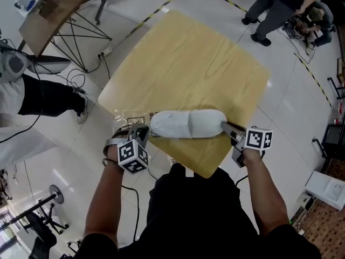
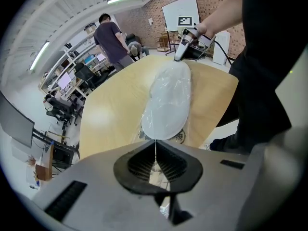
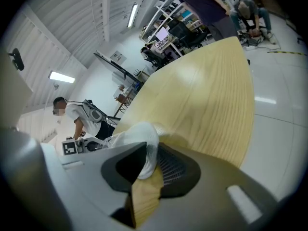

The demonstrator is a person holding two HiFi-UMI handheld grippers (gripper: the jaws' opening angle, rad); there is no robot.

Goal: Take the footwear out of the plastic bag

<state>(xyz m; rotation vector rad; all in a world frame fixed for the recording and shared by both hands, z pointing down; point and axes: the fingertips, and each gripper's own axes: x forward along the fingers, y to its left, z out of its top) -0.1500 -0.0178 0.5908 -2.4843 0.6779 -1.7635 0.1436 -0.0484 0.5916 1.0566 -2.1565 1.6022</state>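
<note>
Left gripper (image 2: 155,154) was closed, pinching a thin fold of the plastic bag (image 2: 157,139) between its pads. Right gripper (image 3: 147,163) was clamped on one end of the white footwear (image 3: 138,139). The footwear lay flat between the two grippers, clear film over it, near the front edge of the wooden table (image 1: 188,63).

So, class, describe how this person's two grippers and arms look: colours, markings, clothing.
The left gripper and right gripper have grey bodies with black ribbed pads. Each carries a white cube printed with black square markers. The forearms are bare below a black short-sleeved top.
</note>
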